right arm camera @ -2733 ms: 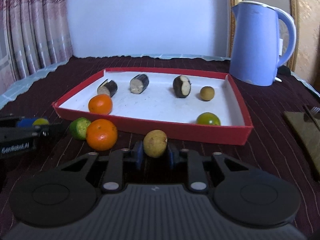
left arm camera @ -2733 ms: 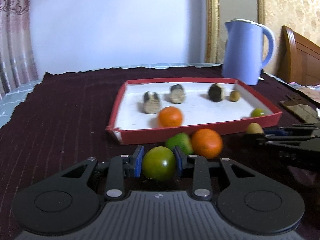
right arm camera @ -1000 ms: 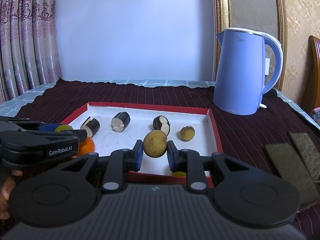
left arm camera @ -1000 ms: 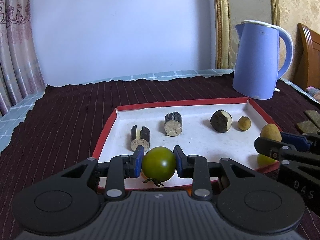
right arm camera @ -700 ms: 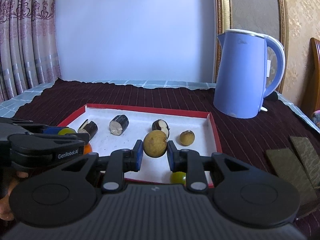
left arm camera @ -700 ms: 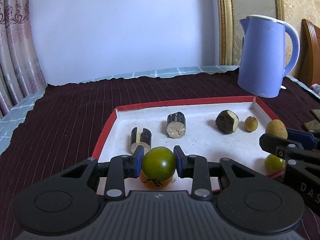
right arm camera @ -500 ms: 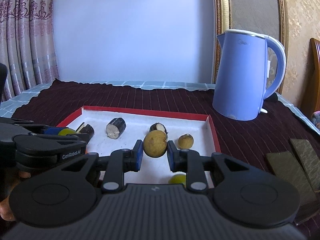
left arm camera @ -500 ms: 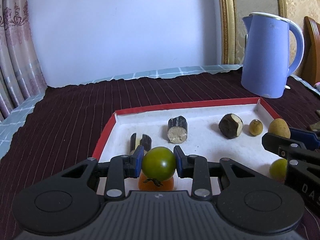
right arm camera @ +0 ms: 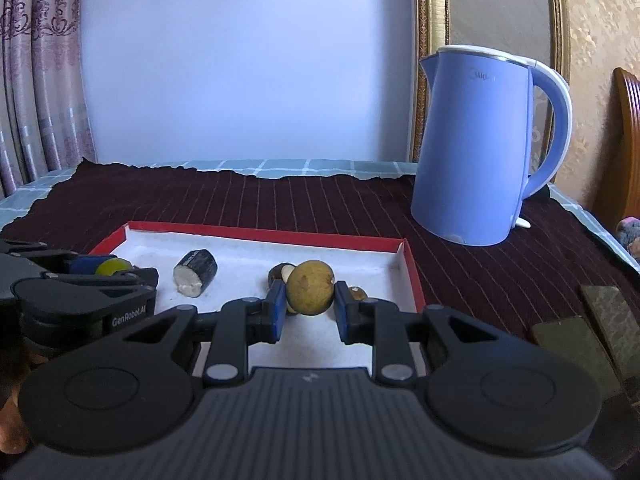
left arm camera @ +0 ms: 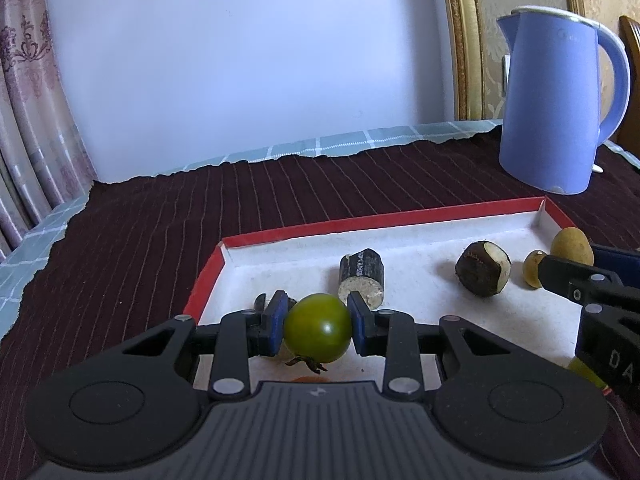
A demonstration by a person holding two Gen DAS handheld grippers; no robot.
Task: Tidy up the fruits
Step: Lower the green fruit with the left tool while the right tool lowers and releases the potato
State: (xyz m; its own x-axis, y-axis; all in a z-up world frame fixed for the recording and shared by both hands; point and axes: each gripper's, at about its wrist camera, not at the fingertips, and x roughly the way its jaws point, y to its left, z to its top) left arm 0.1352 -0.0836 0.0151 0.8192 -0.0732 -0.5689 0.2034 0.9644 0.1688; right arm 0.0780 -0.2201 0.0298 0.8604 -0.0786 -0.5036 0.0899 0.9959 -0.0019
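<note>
On a dark striped cloth (left arm camera: 152, 240) by a blue kettle (right arm camera: 476, 140), both fruits have been carried from the table in over the red tray (left arm camera: 384, 222); setting down looks next. The left gripper (left arm camera: 317, 328) clamps a glossy green tomato (left arm camera: 318, 328), stem down; the right gripper (right arm camera: 310, 306) clamps a dull tan fruit (right arm camera: 310, 287) above cut dark pieces (right arm camera: 196, 272).

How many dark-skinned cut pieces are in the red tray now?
3: a cylinder in the middle, a rounder chunk to its right, and a third piece mostly hidden behind the left gripper. The grippers may hide more.
</note>
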